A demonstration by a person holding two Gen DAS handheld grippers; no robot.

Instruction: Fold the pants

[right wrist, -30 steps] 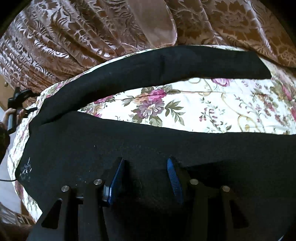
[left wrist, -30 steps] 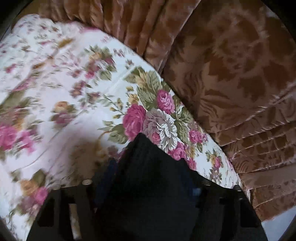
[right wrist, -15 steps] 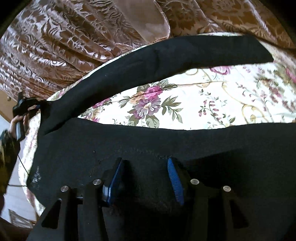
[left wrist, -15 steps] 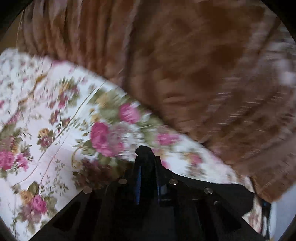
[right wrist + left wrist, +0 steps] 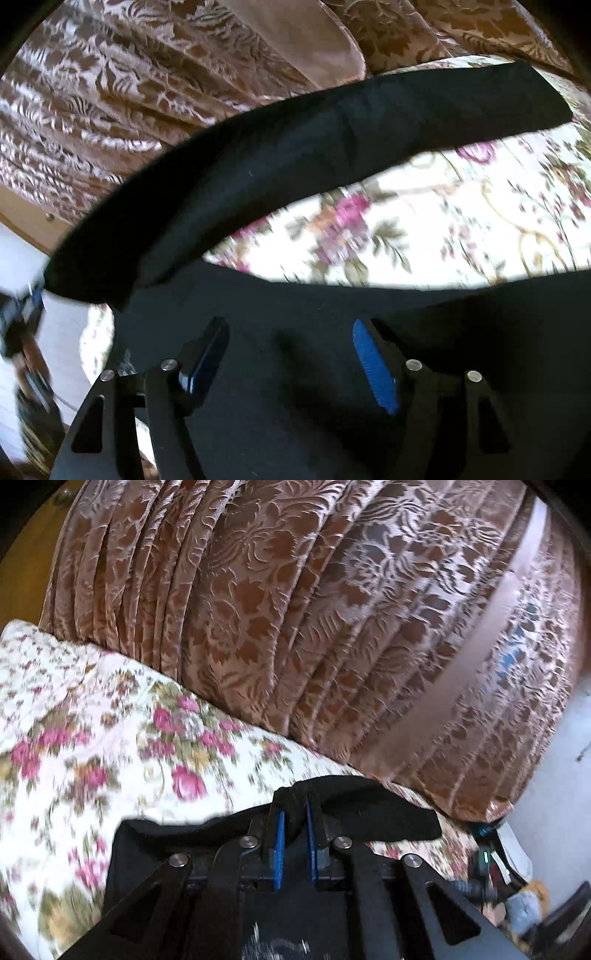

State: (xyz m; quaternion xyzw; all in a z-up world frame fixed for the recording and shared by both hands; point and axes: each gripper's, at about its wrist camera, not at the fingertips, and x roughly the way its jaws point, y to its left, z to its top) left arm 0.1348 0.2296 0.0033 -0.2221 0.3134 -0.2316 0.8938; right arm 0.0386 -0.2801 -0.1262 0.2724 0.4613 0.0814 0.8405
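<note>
Pinching a bunched edge of the black pants [image 5: 354, 819], the left tool [image 5: 293, 834] is being held clamped; the right tool [image 5: 291, 354] is being held open over the fabric. Pants are being spread on the floral bed [image 5: 461, 229]. Risk: fold slipping from thin pinch.

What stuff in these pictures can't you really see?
- Left wrist view: the flowers on the bedspread are smeared by motion blur.
- Left wrist view: the pants run under the left gripper, hiding most of them.
- Right wrist view: the pants waist end is cut off by the bottom edge.
- Right wrist view: the left edge is too blurred to identify anything.
</note>
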